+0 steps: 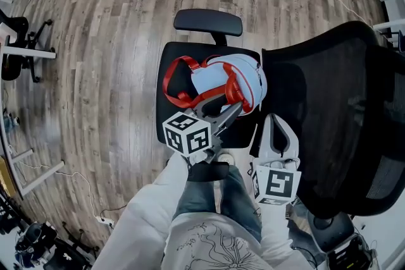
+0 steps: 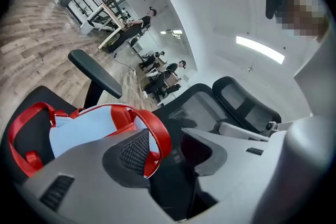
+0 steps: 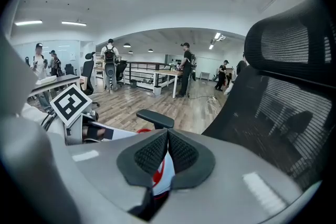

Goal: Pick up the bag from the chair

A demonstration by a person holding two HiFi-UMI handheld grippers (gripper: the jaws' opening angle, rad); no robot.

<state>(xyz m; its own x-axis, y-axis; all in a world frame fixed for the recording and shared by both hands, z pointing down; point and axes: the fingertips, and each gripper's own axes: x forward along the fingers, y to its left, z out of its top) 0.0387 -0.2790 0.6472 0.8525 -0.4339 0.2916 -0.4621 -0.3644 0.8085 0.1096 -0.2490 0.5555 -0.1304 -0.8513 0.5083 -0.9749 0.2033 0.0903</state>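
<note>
A light-blue bag (image 1: 237,76) with red straps (image 1: 172,80) lies on the black seat (image 1: 166,112) of an office chair. My left gripper (image 1: 230,112) reaches in at the bag's near side. In the left gripper view the bag (image 2: 84,131) fills the left. One red strap (image 2: 159,138) loops between the jaws of the left gripper (image 2: 165,147), against the left pad. The jaws stand apart. My right gripper (image 1: 274,118) hangs at the seat's right edge, beside the mesh backrest (image 1: 329,104). In the right gripper view the right gripper (image 3: 168,136) has its pads pressed together on nothing.
The chair's armrest (image 1: 209,22) sticks out beyond the bag. Wooden floor (image 1: 114,41) surrounds the chair, with a cable and power strip (image 1: 101,219) at the lower left. Other chairs and desks (image 1: 19,50) stand at the left edge. People (image 3: 110,63) stand far off.
</note>
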